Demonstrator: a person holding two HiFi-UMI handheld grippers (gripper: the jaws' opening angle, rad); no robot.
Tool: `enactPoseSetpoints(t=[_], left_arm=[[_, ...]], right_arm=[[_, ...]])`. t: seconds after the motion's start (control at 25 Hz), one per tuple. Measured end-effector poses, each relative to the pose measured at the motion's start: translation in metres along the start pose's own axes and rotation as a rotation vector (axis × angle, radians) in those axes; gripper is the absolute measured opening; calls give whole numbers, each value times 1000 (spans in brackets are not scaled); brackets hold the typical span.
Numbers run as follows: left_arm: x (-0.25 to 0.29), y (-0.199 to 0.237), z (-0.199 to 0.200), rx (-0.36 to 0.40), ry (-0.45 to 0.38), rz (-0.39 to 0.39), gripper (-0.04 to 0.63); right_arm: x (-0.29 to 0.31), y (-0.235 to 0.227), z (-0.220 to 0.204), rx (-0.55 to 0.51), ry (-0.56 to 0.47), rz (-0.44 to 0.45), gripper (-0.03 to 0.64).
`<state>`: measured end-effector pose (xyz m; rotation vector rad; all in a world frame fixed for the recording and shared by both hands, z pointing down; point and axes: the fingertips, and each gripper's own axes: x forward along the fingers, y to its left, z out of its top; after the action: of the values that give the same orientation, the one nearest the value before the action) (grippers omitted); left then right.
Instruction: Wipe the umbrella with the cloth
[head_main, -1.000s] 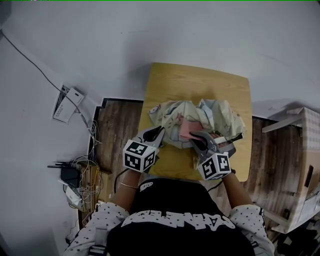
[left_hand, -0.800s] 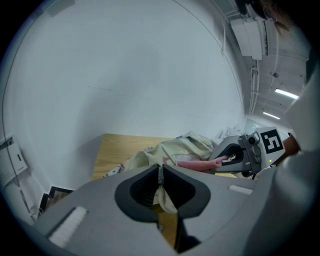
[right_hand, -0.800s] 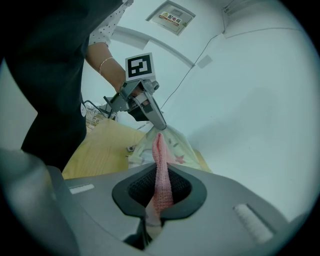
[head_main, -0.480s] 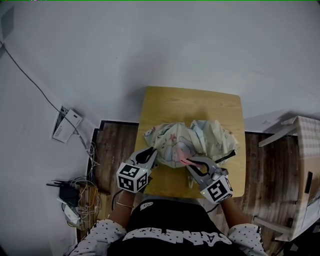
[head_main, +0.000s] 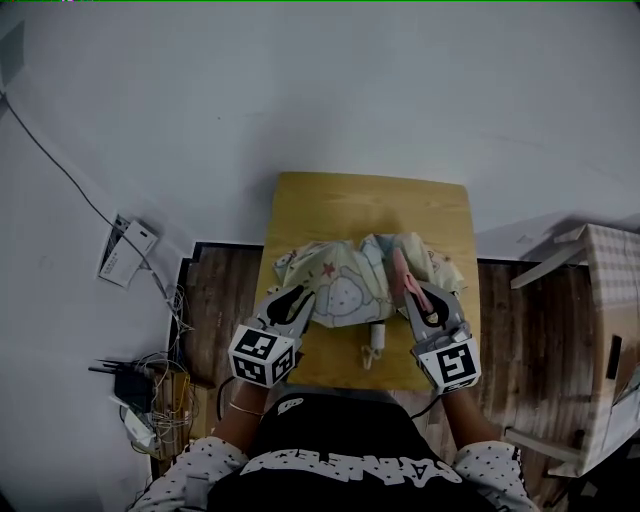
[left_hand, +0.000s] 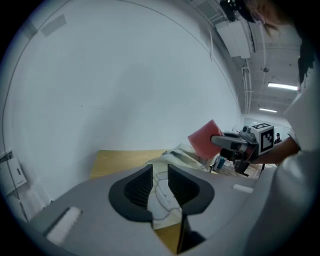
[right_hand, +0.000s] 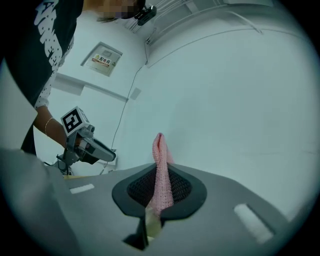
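Observation:
A crumpled patterned umbrella (head_main: 345, 290) lies on the small wooden table (head_main: 360, 205). Its pale handle (head_main: 376, 340) points toward the near edge. My left gripper (head_main: 303, 293) sits at the umbrella's left edge. Its jaws have just been opening, and in the left gripper view (left_hand: 160, 170) umbrella fabric (left_hand: 159, 195) shows in the gap without being pressed. My right gripper (head_main: 415, 290) is raised at the umbrella's right side and shut on a pink cloth (head_main: 401, 270). The cloth (right_hand: 159, 150) stands up from between the pads in the right gripper view.
The table stands against a white wall. On the floor to the left lie a tangle of cables and a router (head_main: 140, 370), and a white box (head_main: 122, 248) leans at the wall. A pale cabinet (head_main: 610, 300) stands to the right.
The right gripper has lifted the pink cloth off the umbrella, rolled, and moved right. The left gripper has risen slightly and its jaws have parted. The umbrella fabric lies flatter.

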<state>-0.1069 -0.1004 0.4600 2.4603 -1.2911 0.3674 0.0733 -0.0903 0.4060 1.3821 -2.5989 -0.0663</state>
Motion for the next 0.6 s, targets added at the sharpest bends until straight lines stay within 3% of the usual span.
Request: enactPoseSetpoints(t=[0.36, 0.6], left_arm=[[42, -66, -5, 33, 25, -117, 112], [65, -98, -16, 36, 88, -176, 215]], right_arm=[[-16, -13, -3, 35, -11, 8, 32], [-21, -8, -7, 57, -31, 49, 32]])
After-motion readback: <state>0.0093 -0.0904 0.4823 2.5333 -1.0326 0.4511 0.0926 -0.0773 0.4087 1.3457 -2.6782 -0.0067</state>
